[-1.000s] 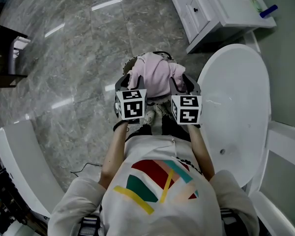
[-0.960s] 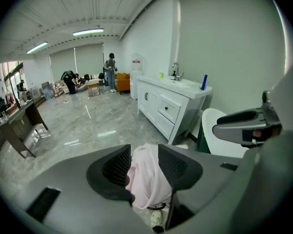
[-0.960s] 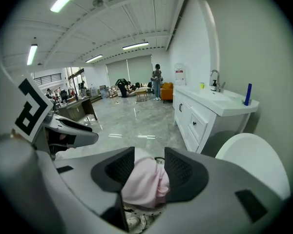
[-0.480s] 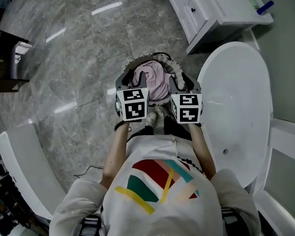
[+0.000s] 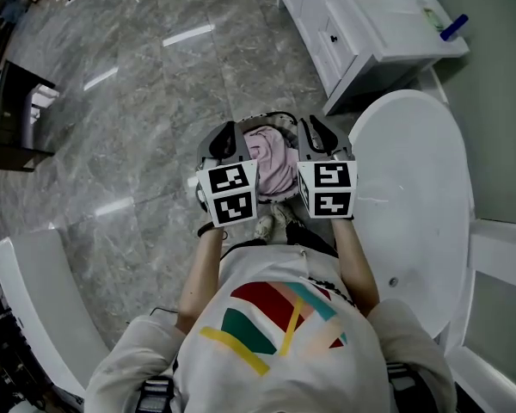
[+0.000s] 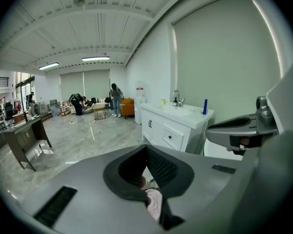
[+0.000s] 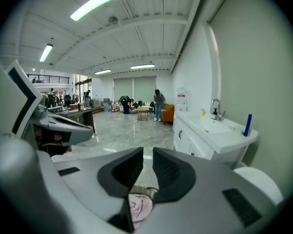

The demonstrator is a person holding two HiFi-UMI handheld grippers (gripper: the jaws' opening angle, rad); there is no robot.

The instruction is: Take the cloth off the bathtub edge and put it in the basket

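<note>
The pink cloth lies bunched inside the round basket on the floor, just left of the white bathtub. My left gripper hangs above the basket's left side; its jaws have just been closing and now meet, with nothing between them. My right gripper hangs above the basket's right side; its jaws have also just been closing and keep a narrow gap that holds nothing. The cloth shows far below the left gripper, and the cloth also lies below the right gripper.
A white vanity cabinet with a blue bottle stands beyond the tub. A dark desk is at the far left, a white curved fixture at the lower left. The person's feet are beside the basket.
Both grippers let go of the pink cloth and rose above the basket. The cloth sank into the basket. Both pairs of jaws narrowed.
</note>
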